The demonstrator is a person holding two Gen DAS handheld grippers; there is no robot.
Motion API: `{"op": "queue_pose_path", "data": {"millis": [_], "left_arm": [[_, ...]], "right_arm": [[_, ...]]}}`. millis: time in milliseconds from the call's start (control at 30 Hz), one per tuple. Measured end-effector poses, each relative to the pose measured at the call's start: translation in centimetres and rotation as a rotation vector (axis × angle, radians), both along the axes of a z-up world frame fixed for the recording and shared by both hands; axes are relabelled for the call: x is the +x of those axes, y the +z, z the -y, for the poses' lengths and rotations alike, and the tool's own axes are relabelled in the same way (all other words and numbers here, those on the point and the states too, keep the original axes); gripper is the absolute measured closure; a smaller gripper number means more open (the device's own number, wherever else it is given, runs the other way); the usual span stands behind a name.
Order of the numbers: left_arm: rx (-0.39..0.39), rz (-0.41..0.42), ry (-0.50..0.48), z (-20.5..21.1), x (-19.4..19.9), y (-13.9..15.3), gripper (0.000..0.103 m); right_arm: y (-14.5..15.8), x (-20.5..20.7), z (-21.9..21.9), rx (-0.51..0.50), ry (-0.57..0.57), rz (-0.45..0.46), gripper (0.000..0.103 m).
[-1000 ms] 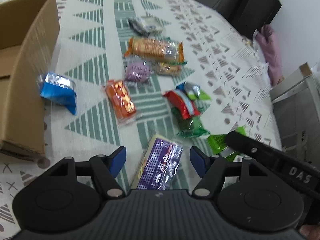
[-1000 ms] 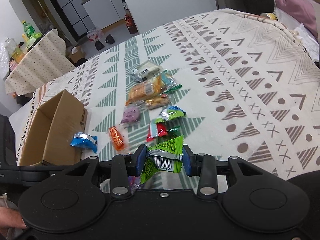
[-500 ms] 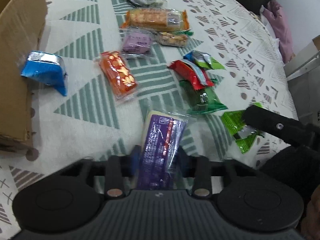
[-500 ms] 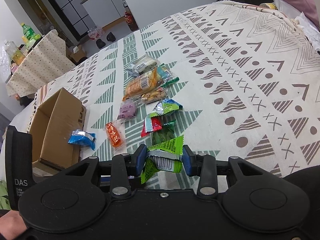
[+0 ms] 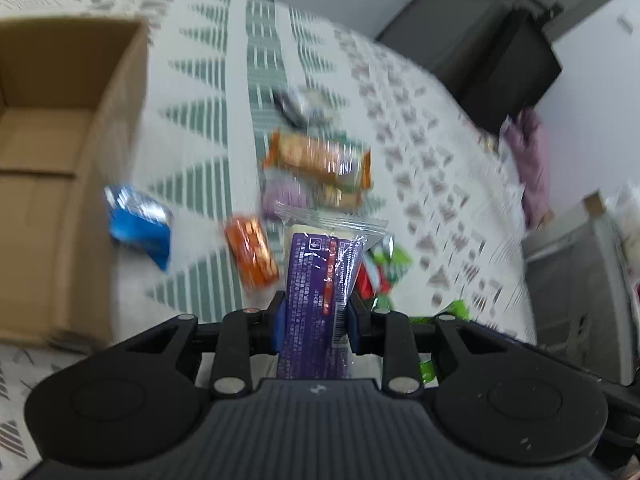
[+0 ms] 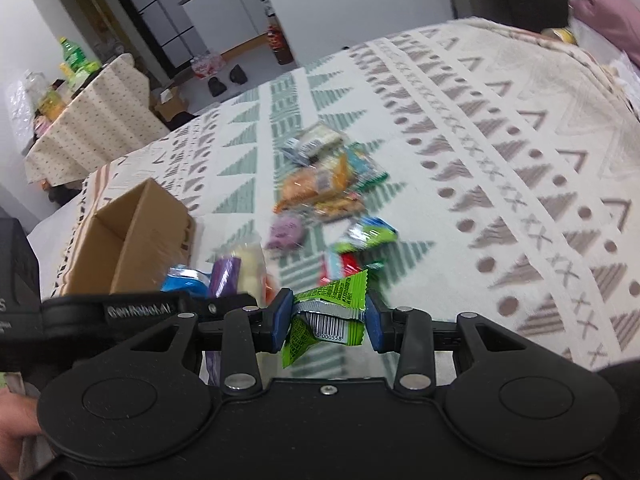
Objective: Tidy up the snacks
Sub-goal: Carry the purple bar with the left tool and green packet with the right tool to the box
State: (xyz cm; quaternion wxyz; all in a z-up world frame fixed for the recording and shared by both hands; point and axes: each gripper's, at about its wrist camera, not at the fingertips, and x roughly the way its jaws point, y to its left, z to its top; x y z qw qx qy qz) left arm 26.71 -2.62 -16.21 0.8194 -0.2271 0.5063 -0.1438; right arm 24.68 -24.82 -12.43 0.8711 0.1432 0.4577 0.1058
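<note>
My left gripper point(image 5: 316, 320) is shut on a purple snack packet point(image 5: 320, 280) and holds it lifted off the patterned cloth. The same purple packet point(image 6: 226, 276) shows in the right wrist view, beside the open cardboard box point(image 6: 128, 240). My right gripper point(image 6: 326, 318) is shut on a green snack packet point(image 6: 332, 312) with a barcode. The cardboard box point(image 5: 52, 160) stands at the left in the left wrist view, empty as far as I see. A blue packet point(image 5: 138, 224) lies next to the box wall. An orange packet point(image 5: 252, 256) lies just ahead of the left gripper.
Several more snacks lie in a loose row on the cloth: a long orange biscuit pack point(image 5: 320, 160), a lilac packet point(image 6: 286, 232), red and green packets point(image 6: 352, 248). A dark cabinet point(image 5: 508, 64) and pink cushion point(image 5: 528, 164) stand beyond the far edge.
The left gripper closed on the purple packet and raised it from the cloth, swinging toward the box. The right gripper keeps its hold on the green packet.
</note>
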Motion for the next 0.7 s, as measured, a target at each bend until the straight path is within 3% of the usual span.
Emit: {"op": "queue_pose_path", "data": {"millis": [300,700], "left_arm": [[-0.075,0.142,0.121,-5.1,0.1,4.6,0.074],[-0.138,0.183,0.262,-12.5,-0.1,6.1,0.074]], "right_arm": [[4.0,1.9,-5.2,0.015,0.074,0.117,0.065],[6.6,3.2,-11.9,0.017,0.14,0.185,0.065]]}}
